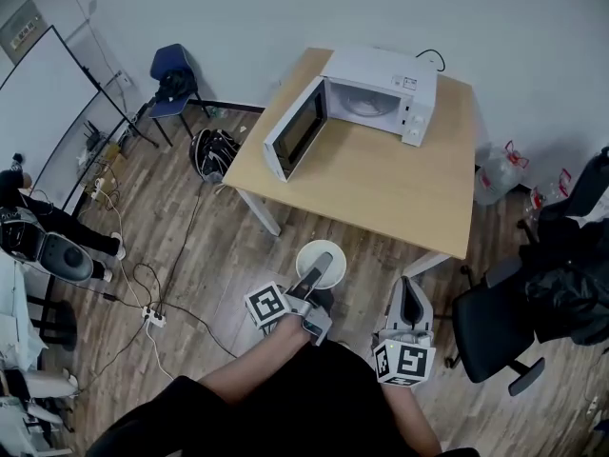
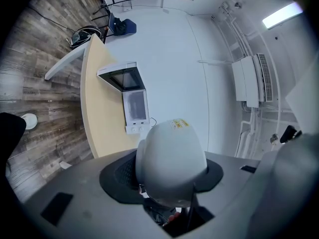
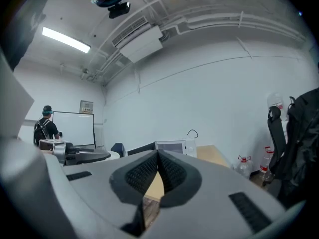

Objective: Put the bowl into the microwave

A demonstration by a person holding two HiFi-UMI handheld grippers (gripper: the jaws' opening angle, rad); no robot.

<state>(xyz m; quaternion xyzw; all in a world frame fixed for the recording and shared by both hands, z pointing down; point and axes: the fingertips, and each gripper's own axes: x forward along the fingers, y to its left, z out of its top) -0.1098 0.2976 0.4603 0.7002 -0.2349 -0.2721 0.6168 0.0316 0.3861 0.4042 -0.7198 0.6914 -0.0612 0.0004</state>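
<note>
"White bowl point(image 1: 306, 253), item (a): where does it lie?"

"Off the desk point(image 1: 381, 193). The left gripper point(image 1: 319, 265) pinches its rim, with one jaw lying across the inside. It holds the bowl over the wood-plank floor point(image 1: 190, 255), just outside the desk's near edge and about midway along it. In the left gripper view the bowl fills the gap between the pads, its underside toward the camera."

"Item (b), the white microwave point(image 1: 385, 98)?"

"On the desk's far edge, nearer the far right corner. Its door point(image 1: 297, 131) stands wide open, swung out to the left. The door's free edge comes close to the desk's left edge, and the cavity mouth is uncovered."

"What open room does the figure show?"

"Bare desk top runs from the near edge up to the cavity mouth. A white desk leg point(image 1: 265, 215) stands under the near left corner, left of the bowl. Off the near right corner, a black office chair point(image 1: 495, 327) stands close beside the right gripper point(image 1: 407, 288). Water bottles point(image 1: 495, 171) stand on the floor beyond the right edge. Cables point(image 1: 152, 288) trail over the floor to the left."

"Item (c), the right gripper's jaws?"

"Pressed together with nothing between them. It is held just outside the near right corner, tips toward the desk."
</note>
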